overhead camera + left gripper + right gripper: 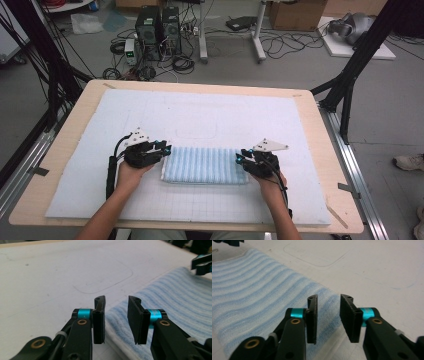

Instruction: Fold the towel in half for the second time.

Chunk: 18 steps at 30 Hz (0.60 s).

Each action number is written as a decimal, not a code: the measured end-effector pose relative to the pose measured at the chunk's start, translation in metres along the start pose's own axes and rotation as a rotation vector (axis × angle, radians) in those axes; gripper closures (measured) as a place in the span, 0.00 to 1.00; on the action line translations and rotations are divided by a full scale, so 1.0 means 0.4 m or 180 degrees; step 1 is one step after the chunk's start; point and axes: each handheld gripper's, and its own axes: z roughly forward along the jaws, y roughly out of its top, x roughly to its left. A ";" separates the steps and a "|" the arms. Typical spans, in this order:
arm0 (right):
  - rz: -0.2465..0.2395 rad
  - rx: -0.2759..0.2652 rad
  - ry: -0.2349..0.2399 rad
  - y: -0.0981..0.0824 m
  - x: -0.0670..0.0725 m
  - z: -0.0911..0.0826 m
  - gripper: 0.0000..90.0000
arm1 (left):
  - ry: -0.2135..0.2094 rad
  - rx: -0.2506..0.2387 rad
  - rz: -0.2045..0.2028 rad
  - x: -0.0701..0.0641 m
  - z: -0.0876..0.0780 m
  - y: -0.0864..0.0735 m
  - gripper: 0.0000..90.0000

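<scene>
Worktop (325,165): pale wood, carrying a white foam mat (210,115) over most of its surface.

Towel (205,165): folded, blue-and-white ribbed, on the mat's near half, between both tools; long axis runs left to right, ribs crosswise to it. Thickness and number of folds hard to make out.

Forearms: enter from the bottom edge, cut off below the elbows, angled inward toward the towel's short ends.

Left tool (116,315): low over the towel's left edge, jaws apart, edge between them, no pad pressing.

Right tool (328,315): at the right edge, jaws apart, unclamped.
</scene>
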 end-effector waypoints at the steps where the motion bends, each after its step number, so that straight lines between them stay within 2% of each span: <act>1: -0.0024 0.0034 0.0021 0.002 -0.001 0.008 0.81 | -0.0009 0.0025 0.0017 0.001 0.006 -0.002 0.79; 3: -0.0027 0.0100 0.0046 0.007 -0.006 0.027 0.82 | 0.0011 0.0170 0.0026 0.000 0.020 -0.006 0.82; 6: -0.0022 0.0238 -0.0033 0.004 -0.016 0.048 0.82 | 0.0099 0.0390 0.0075 -0.006 0.034 -0.004 0.83; 9: 0.0011 0.0222 -0.0050 0.002 -0.022 0.045 0.79 | 0.0150 0.0468 0.0100 -0.009 0.040 -0.003 0.82; 11: 0.0068 0.0164 -0.0033 0.004 -0.024 0.031 0.76 | 0.0138 0.0435 0.0047 -0.005 0.035 -0.003 0.79; 12: 0.0067 0.0104 -0.0031 0.006 -0.027 0.022 0.74 | 0.0128 0.0392 -0.0014 0.001 0.028 -0.001 0.74; 15: 0.0072 -0.0035 -0.0067 0.008 -0.038 -0.018 0.66 | 0.0032 0.0097 -0.0235 0.020 -0.005 0.005 0.60; 18: 0.0062 -0.0149 -0.0139 0.006 -0.051 -0.066 0.51 | 0.0011 -0.0146 -0.0290 0.031 -0.036 0.015 0.45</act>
